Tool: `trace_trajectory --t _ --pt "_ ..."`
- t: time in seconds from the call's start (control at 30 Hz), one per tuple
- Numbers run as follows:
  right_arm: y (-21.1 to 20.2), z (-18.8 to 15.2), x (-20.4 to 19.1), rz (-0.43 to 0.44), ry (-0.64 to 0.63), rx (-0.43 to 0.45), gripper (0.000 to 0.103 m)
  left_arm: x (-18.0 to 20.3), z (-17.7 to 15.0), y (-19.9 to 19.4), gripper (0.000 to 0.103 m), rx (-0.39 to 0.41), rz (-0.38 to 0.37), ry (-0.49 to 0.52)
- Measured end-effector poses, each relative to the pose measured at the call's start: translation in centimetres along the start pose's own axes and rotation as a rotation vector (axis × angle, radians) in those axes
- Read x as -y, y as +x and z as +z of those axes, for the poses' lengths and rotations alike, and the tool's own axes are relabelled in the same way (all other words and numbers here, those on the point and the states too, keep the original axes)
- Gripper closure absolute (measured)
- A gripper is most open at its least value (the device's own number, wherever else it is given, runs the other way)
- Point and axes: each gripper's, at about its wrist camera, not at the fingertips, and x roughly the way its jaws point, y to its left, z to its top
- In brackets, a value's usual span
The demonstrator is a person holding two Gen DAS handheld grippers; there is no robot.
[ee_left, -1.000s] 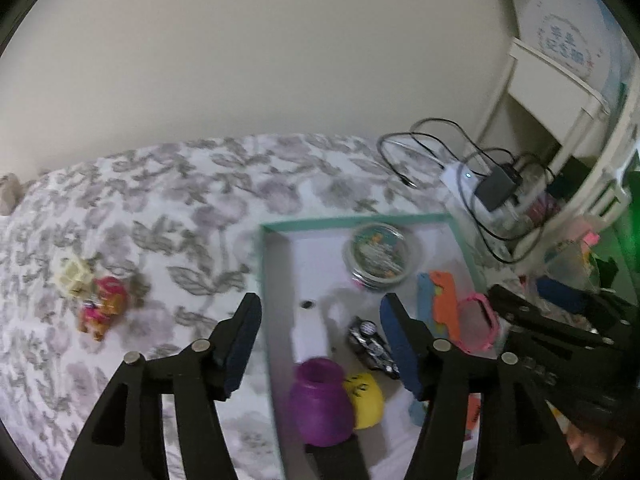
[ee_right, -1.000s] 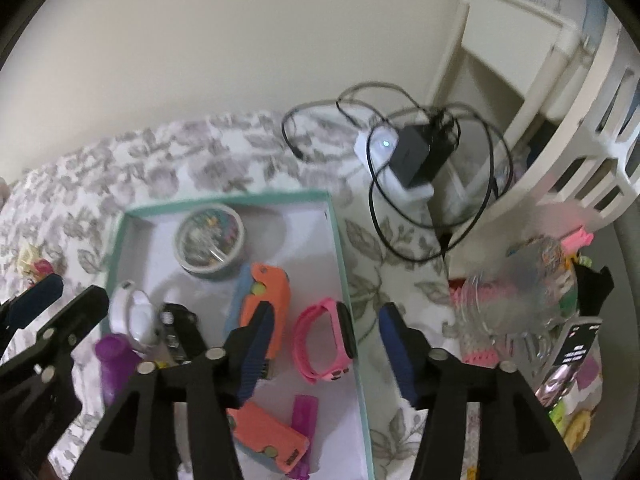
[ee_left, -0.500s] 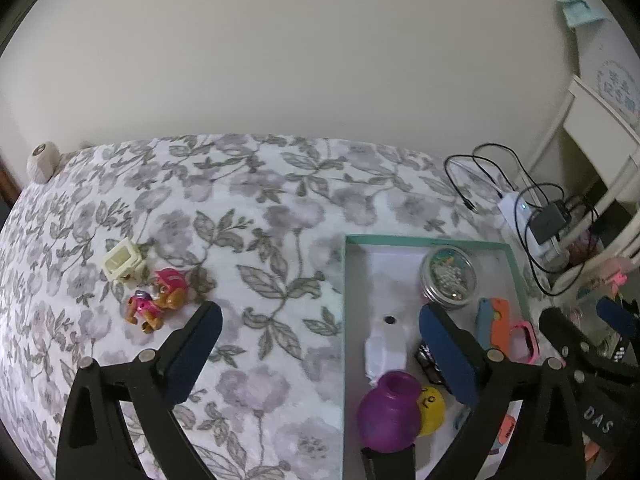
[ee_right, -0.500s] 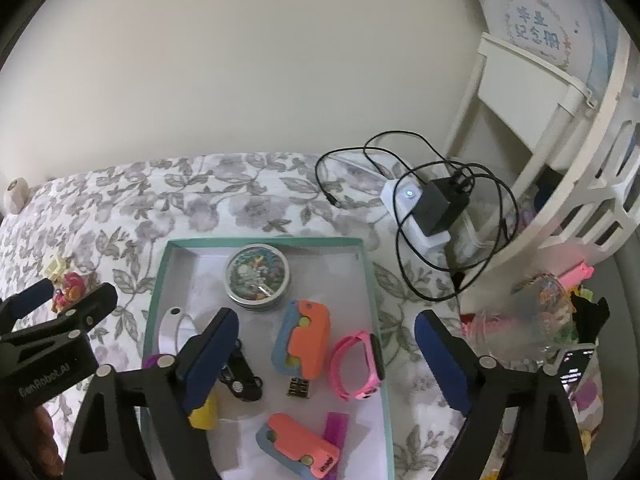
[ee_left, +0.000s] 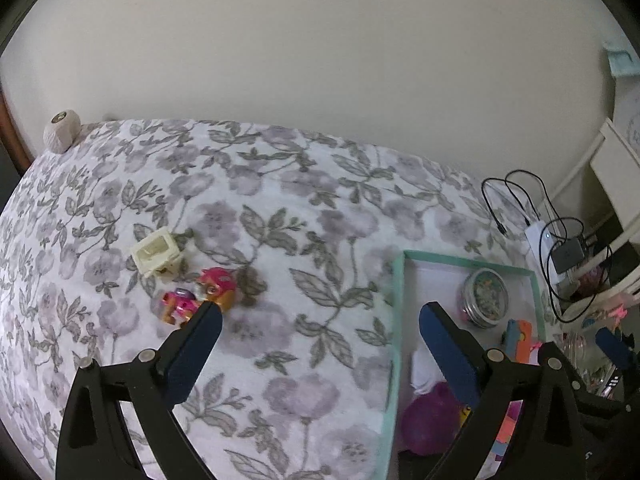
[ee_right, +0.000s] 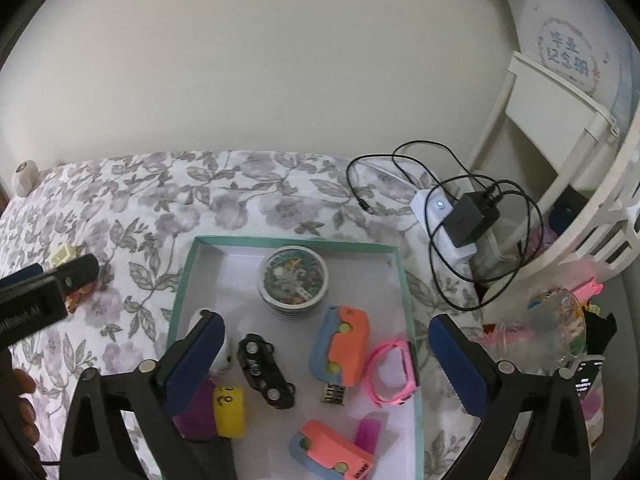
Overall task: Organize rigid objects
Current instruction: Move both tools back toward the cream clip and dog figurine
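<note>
Teal-rimmed tray (ee_right: 412, 360) lies on the flowered bedspread (ee_left: 280, 208), toward its right edge. The right gripper (ee_right: 326, 330) hangs over it, jaws just opened and spread wide with nothing between the pads; below the gap lie a round tin (ee_right: 293, 280), a black toy car (ee_right: 266, 372), an orange-and-blue toy (ee_right: 340, 346) and a pink watch (ee_right: 394, 372). The left gripper (ee_left: 320, 322) is also spread wide and empty over bare bedspread left of the tray. A pink figure (ee_left: 198, 296) touches its left fingertip; a cream toy (ee_left: 155, 251) sits just beyond.
</note>
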Motion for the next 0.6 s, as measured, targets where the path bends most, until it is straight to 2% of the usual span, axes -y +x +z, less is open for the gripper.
trace_trajectory --t 0.4,0.6 --pt "0.6 0.5 -6.6 0.064 -0.101 0.021 0.000 -8.3 1.7 0.2 0.004 -0.007 0.025 -0.116" --pt "0.7 0.7 -10.7 0.152 -0.122 0.032 0.000 -14.2 2.0 0.5 0.004 -0.017 0.037 -0.222"
